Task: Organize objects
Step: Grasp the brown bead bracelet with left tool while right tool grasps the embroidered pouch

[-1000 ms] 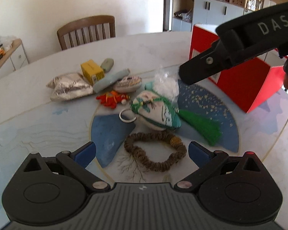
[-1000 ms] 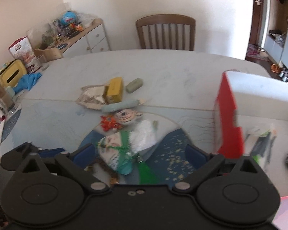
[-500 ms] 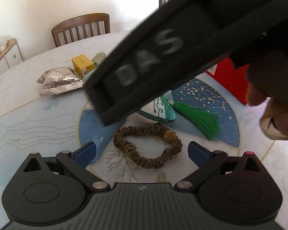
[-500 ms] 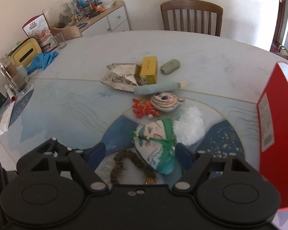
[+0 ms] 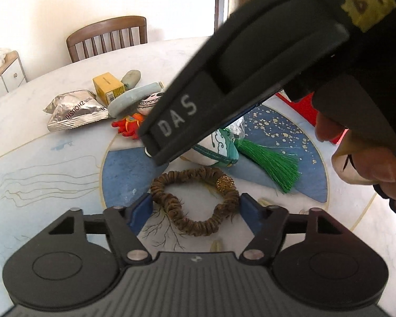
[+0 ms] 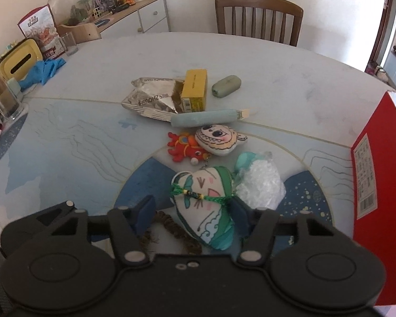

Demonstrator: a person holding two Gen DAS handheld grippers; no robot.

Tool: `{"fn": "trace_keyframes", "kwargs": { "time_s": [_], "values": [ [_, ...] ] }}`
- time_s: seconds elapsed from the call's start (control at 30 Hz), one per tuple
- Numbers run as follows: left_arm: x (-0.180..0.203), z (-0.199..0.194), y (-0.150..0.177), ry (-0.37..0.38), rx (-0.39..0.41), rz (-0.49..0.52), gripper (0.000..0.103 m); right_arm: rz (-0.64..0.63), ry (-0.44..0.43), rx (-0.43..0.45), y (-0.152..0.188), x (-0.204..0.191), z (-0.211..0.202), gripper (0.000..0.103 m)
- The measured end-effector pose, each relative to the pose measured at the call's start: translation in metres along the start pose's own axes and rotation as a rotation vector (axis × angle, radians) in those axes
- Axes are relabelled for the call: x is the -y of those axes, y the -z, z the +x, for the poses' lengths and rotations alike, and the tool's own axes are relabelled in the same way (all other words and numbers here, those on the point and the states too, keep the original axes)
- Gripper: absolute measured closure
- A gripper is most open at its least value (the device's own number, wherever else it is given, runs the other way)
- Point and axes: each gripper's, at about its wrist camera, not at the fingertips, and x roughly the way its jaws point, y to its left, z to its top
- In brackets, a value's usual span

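Observation:
A brown braided hair tie [image 5: 195,200] with a gold bead lies on the table between the open fingers of my left gripper [image 5: 196,210]. A white and green embroidered sachet [image 6: 204,203] with a green tassel [image 5: 269,163] lies just beyond it, between the open fingers of my right gripper [image 6: 191,212]. The right gripper's black body [image 5: 237,79] crosses the left wrist view above the sachet. Neither gripper holds anything.
Beyond lie a red dragon charm [image 6: 186,150], a face charm [image 6: 217,140], a teal tube [image 6: 203,117], a yellow box [image 6: 194,89], a foil packet [image 6: 151,97], a grey-green case [image 6: 225,85] and bubble wrap [image 6: 260,185]. A red box [image 6: 377,185] stands right. A chair [image 6: 257,18] is behind the table.
Both grippers have come down and forward. The left now straddles the hair tie, and the right has swung left over the sachet, away from the red box.

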Motion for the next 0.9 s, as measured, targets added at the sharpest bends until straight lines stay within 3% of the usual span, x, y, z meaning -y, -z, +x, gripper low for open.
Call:
{"fn": "trace_keyframes", "kwargs": {
  "time_s": [0.2, 0.27, 0.33, 0.37, 0.57, 0.9],
  "values": [
    [0.004, -0.002, -0.002, 0.010, -0.012, 0.034, 0.056, 0.002, 0.021, -0.016, -0.001, 0.005, -0.001, 0.065],
    [0.004, -0.004, -0.003, 0.014, -0.015, 0.037, 0.071, 0.007, 0.022, -0.013, -0.002, 0.006, -0.004, 0.070],
    [0.005, -0.005, -0.003, 0.013, -0.018, 0.040, 0.075, 0.007, 0.020, -0.001, -0.001, 0.005, -0.009, 0.074],
    [0.006, -0.006, -0.003, 0.007, -0.017, 0.044, 0.084, 0.007, 0.021, 0.005, -0.002, 0.005, -0.012, 0.078],
    [0.009, -0.017, 0.000, 0.003, -0.006, 0.041, 0.085, 0.038, -0.013, 0.037, 0.002, 0.008, -0.033, 0.100],
    [0.003, -0.044, 0.004, -0.016, 0.009, -0.039, 0.085, 0.008, -0.047, 0.056, 0.013, 0.006, -0.050, 0.102]
  ]
}}
